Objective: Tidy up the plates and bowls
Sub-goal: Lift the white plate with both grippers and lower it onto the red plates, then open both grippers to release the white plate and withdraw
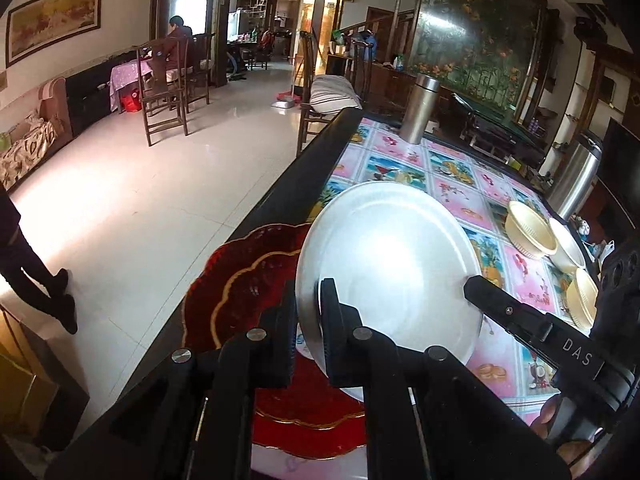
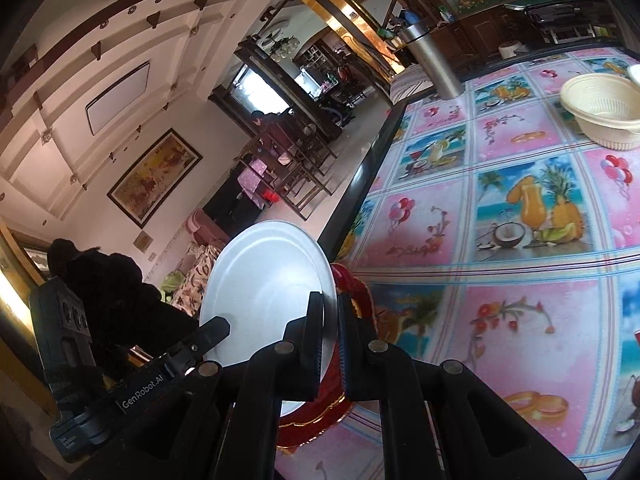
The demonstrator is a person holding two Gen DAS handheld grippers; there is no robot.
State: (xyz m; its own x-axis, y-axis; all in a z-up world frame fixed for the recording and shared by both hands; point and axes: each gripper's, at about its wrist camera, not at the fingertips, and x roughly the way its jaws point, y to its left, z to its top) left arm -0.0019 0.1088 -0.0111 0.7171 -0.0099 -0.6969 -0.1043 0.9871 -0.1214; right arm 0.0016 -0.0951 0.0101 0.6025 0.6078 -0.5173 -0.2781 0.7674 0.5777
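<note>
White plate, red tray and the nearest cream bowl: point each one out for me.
white plate (image 1: 394,256): left wrist view, centre of its pale face.
red tray (image 1: 240,288): left wrist view, dark red surface inside the gold scalloped line.
cream bowl (image 2: 604,110): right wrist view, ribbed inner wall.

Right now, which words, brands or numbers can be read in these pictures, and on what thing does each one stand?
"DAS": on the right tongs, along the black arm, seen from the left wrist.
"GenRobot.AI": on the left tongs, along the black arm, seen from the right wrist.
A small label lower on that same arm: too blurred to read.
White plate, red tray, tablecloth: pictures only, no words.
</note>
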